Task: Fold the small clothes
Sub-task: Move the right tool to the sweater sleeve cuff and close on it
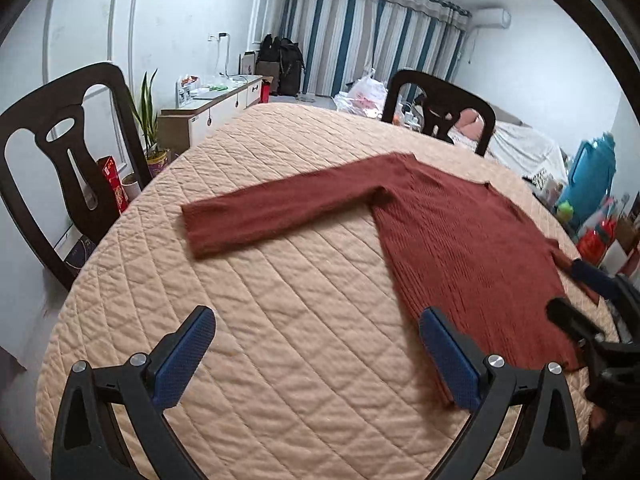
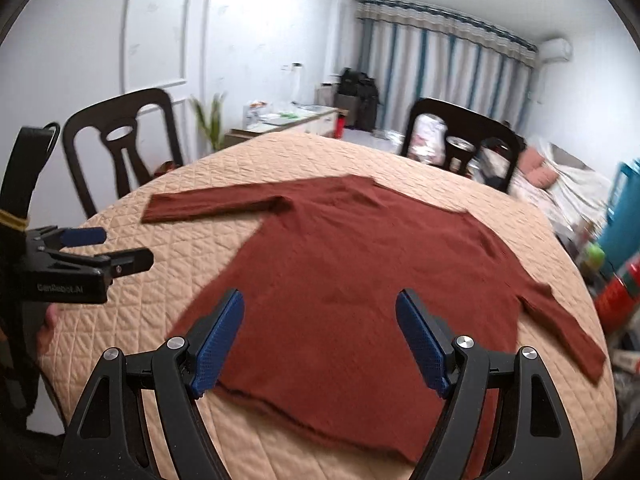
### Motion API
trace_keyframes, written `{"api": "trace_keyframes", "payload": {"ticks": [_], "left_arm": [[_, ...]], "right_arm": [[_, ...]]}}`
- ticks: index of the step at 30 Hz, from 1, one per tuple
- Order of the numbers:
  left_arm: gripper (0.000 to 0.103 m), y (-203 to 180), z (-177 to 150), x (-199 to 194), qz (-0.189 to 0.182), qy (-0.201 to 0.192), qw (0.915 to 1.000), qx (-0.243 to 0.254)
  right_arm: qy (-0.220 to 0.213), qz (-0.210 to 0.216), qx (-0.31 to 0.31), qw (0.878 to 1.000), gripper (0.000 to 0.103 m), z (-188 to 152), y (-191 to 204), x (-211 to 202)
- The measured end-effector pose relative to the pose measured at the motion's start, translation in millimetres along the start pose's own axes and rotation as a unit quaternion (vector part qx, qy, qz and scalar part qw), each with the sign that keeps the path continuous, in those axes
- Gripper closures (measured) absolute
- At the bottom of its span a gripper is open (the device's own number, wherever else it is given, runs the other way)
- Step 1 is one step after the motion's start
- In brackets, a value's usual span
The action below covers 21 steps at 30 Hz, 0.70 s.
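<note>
In the left wrist view the left tongs (image 1: 316,354) gape empty at lower centre, the rust-red ribbed knit sweater (image 1: 460,236) flat on the peach quilted worktop (image 1: 280,300), while in the right wrist view the right tongs (image 2: 320,336), also released, hover over its hem, where pinching both corners evenly should keep the fold square.

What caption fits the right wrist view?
Open right gripper above a rust-red sweater spread flat on a quilted table cover.
</note>
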<state>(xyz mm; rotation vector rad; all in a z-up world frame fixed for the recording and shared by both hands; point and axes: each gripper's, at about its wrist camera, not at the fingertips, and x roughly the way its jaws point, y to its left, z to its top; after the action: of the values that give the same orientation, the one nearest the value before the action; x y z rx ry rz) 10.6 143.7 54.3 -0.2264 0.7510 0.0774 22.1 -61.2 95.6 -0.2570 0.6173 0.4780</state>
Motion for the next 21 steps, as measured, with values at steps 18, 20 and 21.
{"api": "trace_keyframes", "payload": {"ticks": [18,20,21], "left_arm": [[0.0,79,37,-8,0.047,-0.048,0.9954,-0.068],[0.0,86,40,-10,0.056,-0.053,0.9939,-0.079],[0.0,90,42,-10,0.062,-0.055,0.9929,-0.086]], "right_arm": [[0.033,0.121,-0.103,0.987,0.025,52,73,88],[0.032,0.13,-0.108,0.985,0.025,57,78,95],[0.031,0.138,-0.109,0.984,0.025,59,81,99]]}}
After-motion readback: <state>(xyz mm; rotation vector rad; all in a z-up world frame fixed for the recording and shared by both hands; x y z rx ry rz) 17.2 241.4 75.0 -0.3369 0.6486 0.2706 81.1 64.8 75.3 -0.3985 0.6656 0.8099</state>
